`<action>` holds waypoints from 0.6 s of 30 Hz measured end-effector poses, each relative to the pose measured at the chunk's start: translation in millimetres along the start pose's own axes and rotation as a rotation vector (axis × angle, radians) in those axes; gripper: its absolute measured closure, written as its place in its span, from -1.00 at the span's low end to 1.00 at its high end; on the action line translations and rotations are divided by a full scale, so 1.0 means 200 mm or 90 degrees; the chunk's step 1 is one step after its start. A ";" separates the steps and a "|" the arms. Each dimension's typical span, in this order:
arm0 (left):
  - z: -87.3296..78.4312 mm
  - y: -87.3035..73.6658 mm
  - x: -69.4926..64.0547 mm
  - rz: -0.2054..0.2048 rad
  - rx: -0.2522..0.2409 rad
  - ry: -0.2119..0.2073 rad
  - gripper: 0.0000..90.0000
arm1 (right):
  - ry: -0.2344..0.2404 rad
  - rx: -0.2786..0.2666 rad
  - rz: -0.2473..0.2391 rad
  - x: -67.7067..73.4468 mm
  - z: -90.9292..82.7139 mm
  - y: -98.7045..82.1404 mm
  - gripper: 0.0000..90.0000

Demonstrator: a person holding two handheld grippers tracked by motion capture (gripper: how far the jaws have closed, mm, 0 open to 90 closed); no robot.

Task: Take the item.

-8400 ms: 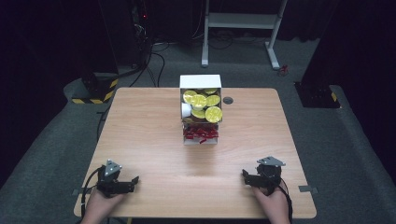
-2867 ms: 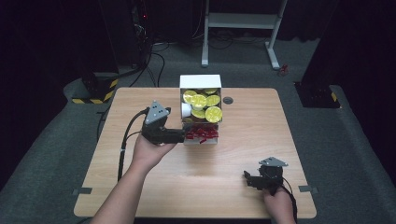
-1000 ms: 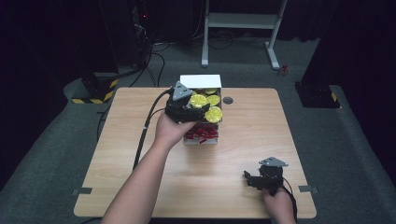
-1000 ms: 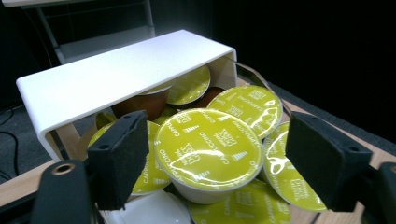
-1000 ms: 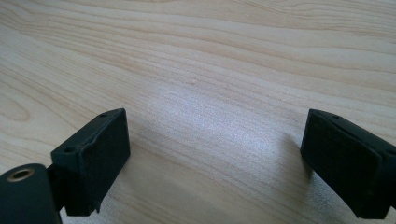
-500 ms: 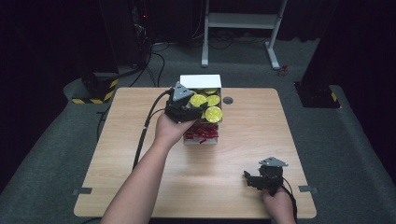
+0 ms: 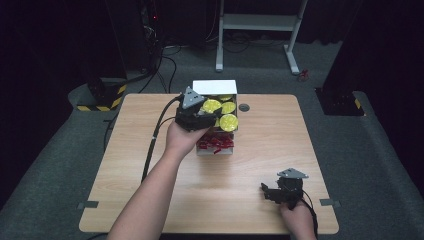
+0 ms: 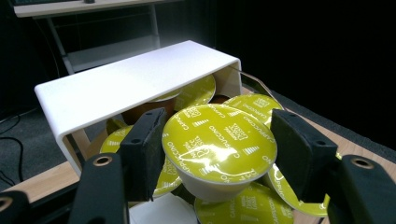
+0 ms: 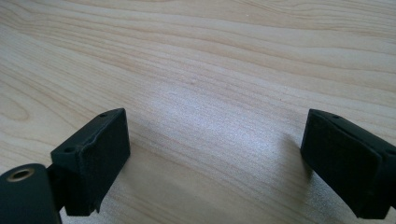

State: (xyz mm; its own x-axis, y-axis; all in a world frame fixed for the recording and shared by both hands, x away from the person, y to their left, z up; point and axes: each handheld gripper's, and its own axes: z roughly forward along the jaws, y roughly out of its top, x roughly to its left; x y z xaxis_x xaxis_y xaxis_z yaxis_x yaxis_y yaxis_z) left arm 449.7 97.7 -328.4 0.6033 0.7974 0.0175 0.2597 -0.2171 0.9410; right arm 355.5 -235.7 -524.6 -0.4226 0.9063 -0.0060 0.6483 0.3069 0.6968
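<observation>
While my right gripper rests wide open and empty on the worktop, my left fingers straddle a pod atop the rack, not visibly clamped, so lifting is left.

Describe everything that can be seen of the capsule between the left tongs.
The capsule is a small cup with a pale plastic body and a shiny yellow-green foil lid printed "CAPPUCCINO". It sits tilted on top of other capsules of the same kind, in front of a white holder. The left tongs stand open around it; the left pad seems to touch its rim, the right pad stands apart.
</observation>
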 end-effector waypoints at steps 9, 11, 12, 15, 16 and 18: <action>-0.05 0.02 0.00 -0.004 -0.009 -0.003 -0.16 | 0.000 0.000 0.000 0.00 0.00 0.00 -0.82; -0.06 0.02 0.00 -0.008 -0.014 -0.002 -0.16 | 0.000 0.001 0.002 0.00 0.00 0.00 -0.82; -0.08 0.02 0.01 -0.008 -0.015 -0.004 -0.16 | 0.002 0.000 0.003 0.00 0.00 0.00 -0.82; -0.09 0.02 0.02 -0.011 -0.017 -0.003 -0.16 | 0.003 0.000 0.007 0.00 0.00 0.00 -0.82; -0.10 0.03 0.02 -0.011 -0.020 -0.003 -0.16 | 0.004 0.000 0.008 0.00 0.00 0.00 -0.82; -0.12 0.03 0.03 -0.010 -0.024 -0.001 -0.16 | 0.004 0.000 0.008 0.00 0.00 0.00 -0.82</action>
State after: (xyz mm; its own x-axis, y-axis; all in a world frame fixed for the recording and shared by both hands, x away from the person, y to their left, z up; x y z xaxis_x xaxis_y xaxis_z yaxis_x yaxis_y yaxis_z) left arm 436.3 114.8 -313.6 0.6002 0.7999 0.0017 0.2414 -0.1832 0.9530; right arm 355.4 -236.4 -524.3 -0.4187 0.9081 0.0073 0.6536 0.2957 0.6967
